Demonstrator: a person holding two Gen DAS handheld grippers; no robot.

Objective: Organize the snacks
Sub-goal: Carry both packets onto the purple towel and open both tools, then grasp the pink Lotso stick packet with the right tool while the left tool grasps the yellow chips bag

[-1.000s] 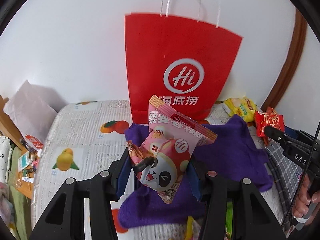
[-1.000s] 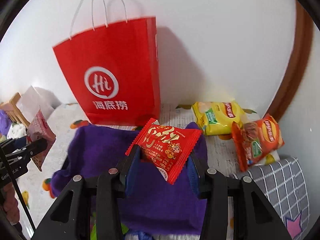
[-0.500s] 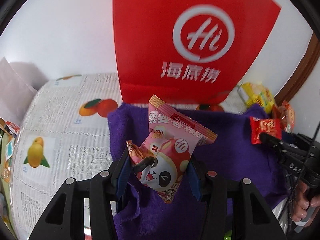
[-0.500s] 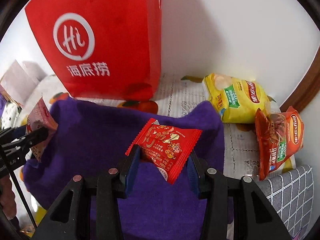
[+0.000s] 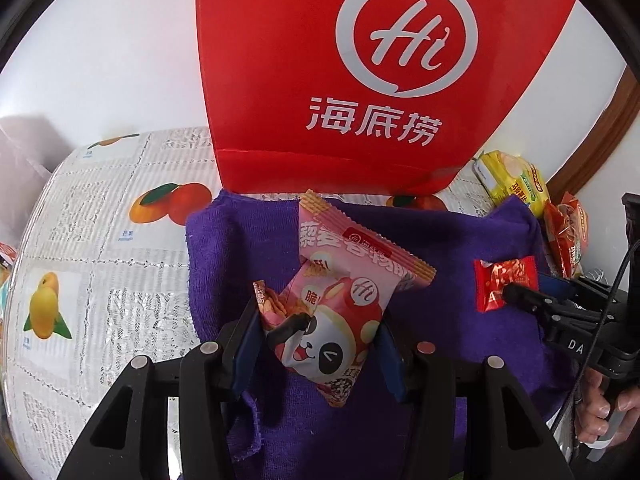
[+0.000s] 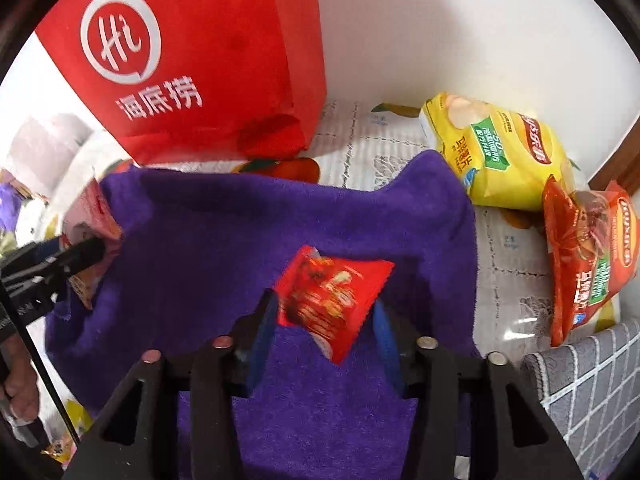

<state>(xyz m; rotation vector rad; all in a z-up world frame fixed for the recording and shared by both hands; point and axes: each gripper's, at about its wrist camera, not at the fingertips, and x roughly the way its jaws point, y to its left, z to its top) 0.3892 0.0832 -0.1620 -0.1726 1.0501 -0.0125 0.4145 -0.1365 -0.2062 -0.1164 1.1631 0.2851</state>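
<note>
In the left wrist view my left gripper (image 5: 316, 320) is shut on a bunch of pink panda snack packets (image 5: 340, 320), low over the purple towel (image 5: 440, 240); its jaws are just starting to open. My right gripper (image 6: 324, 312) hangs over the same towel (image 6: 240, 220). Its jaws are opening, and the red snack packet (image 6: 332, 296) between them is blurred, tilted and loose. The left wrist view shows the right gripper (image 5: 528, 286) and its red packet (image 5: 506, 284) at the right. The left gripper (image 6: 86, 254) and its pink packets (image 6: 92, 208) appear at the left edge.
A tall red paper bag (image 5: 360, 80) stands against the wall behind the towel. A yellow chip bag (image 6: 500, 152) and an orange-red chip bag (image 6: 588, 256) lie to the right. A grey checked cloth (image 6: 580, 380) is at the lower right. A fruit-print tablecloth (image 5: 100, 240) covers the table.
Both grippers have come down closer to the purple towel and the red bag. The red packet has tipped over and come loose in the right jaws. The pink packets stay gripped.
</note>
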